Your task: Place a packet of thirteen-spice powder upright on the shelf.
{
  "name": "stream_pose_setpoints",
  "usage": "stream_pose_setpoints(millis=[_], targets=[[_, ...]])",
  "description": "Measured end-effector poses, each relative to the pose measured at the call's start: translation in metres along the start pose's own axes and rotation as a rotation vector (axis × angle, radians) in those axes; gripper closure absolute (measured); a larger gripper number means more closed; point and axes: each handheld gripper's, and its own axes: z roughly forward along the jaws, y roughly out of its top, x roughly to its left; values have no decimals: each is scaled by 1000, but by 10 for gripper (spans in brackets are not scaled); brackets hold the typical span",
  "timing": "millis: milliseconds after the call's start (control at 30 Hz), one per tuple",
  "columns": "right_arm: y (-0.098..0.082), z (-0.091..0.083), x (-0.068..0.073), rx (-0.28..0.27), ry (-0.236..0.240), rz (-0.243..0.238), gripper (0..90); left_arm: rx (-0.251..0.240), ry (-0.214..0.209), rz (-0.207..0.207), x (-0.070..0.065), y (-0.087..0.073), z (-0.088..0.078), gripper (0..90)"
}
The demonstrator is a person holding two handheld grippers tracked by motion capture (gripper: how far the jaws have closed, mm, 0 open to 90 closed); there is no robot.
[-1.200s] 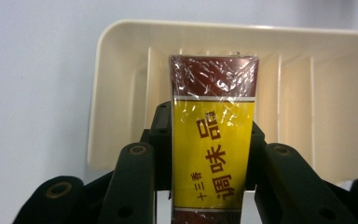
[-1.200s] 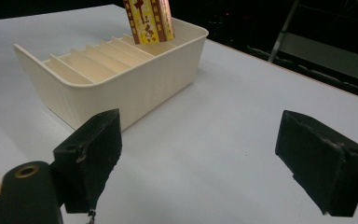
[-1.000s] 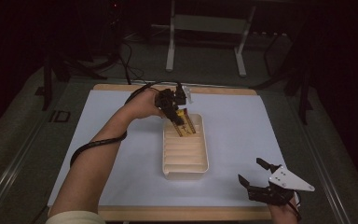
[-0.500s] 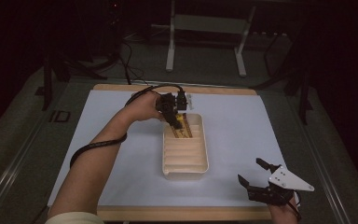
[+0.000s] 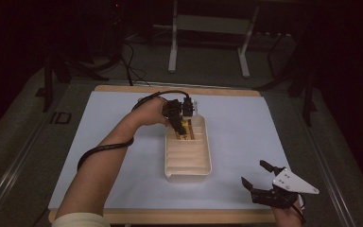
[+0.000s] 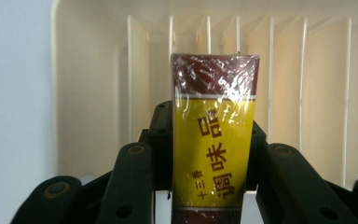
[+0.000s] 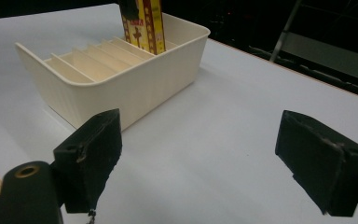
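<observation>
A yellow and dark red packet (image 6: 213,135), wrapped in shiny film with printed characters down its face, is standing on end in the left gripper (image 5: 179,124), whose jaws are pressing against both of its long sides. In the left gripper view the packet is pointing into a cream plastic tray (image 6: 93,84) with thin upright dividers. Seen from the high view, the packet (image 5: 185,130) is sitting at the far end of the tray (image 5: 188,168), in one of the slots nearest the far wall; which slot exactly is hard to tell. In the right gripper view the packet (image 7: 144,23) is rising upright above the dividers near the tray's (image 7: 121,88) far end.

The tray is lying lengthwise on a white sheet (image 5: 99,127) that is covering a wooden table (image 5: 170,216). The person's left forearm (image 5: 99,161) is reaching across the sheet to the tray, with a black cable (image 5: 97,151) trailing along it.

The right gripper (image 5: 262,182) is hovering well apart from the tray, near the front right corner of the sheet, its jaws standing wide open with nothing between them.
</observation>
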Motion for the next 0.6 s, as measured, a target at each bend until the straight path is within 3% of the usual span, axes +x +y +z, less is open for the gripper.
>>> stream_pose_setpoints(millis=[133, 233, 500, 600], targets=[[0, 0, 0, 0, 2, -2, 146, 18, -8, 0, 0, 0, 8, 645], [0, 0, 0, 0, 2, -3, 146, -19, -19, -29, 3, -2, 10, 636], [0, 0, 0, 1, 3, -3, 146, -28, -21, -24, 2, -5, 10, 638], [0, 0, 1, 2, 3, -3, 146, -57, -14, -40, 2, -7, 4, 606]])
